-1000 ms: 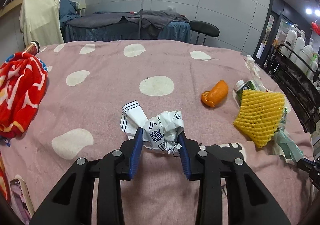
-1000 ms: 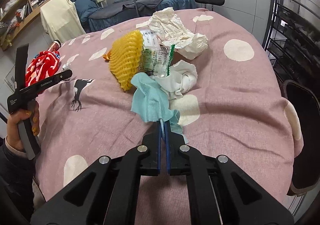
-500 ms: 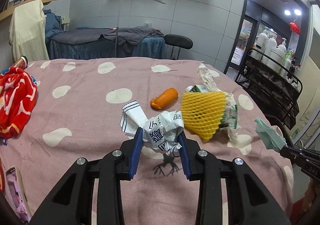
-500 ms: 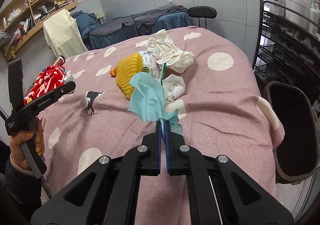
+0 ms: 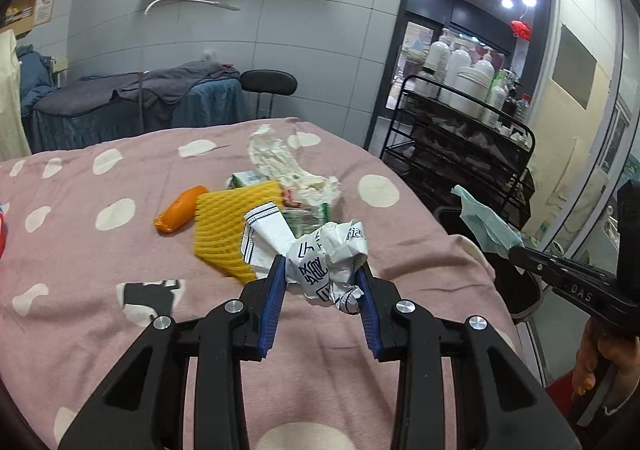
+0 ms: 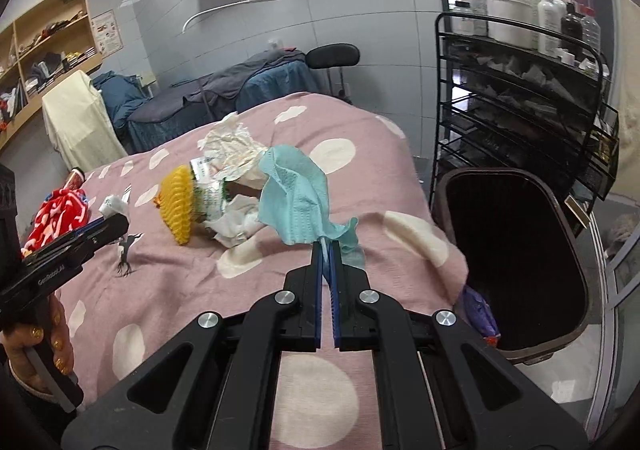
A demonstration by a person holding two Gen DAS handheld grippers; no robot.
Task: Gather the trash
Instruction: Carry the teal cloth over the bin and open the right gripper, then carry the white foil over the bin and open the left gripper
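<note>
My left gripper (image 5: pixel 320 270) is shut on a crumpled white printed wrapper (image 5: pixel 320 254), held above the pink dotted bed cover (image 5: pixel 100 258). My right gripper (image 6: pixel 327 250) is shut on a teal tissue (image 6: pixel 294 194) that hangs in the air near the bed's right edge; it shows in the left wrist view as a teal tissue (image 5: pixel 486 222) over the bin. A dark open trash bin (image 6: pixel 516 262) stands on the floor beside the bed. On the cover lie a yellow foam net (image 5: pixel 228 234), an orange tube (image 5: pixel 180 208), crumpled white paper (image 5: pixel 280 162) and a green-white packet (image 6: pixel 208 186).
A black wire cart (image 6: pixel 520 90) with white bottles stands behind the bin. A red patterned cloth (image 6: pixel 60 214) lies at the bed's left. Another bed with dark covers (image 5: pixel 132 102) and a black stool (image 5: pixel 268 84) are by the far wall. A hand (image 6: pixel 36 342) holds the left tool.
Both grippers have swung right and risen with their loads. The bin and wire cart have come into view, and the teal tissue has lifted clear of the pile.
</note>
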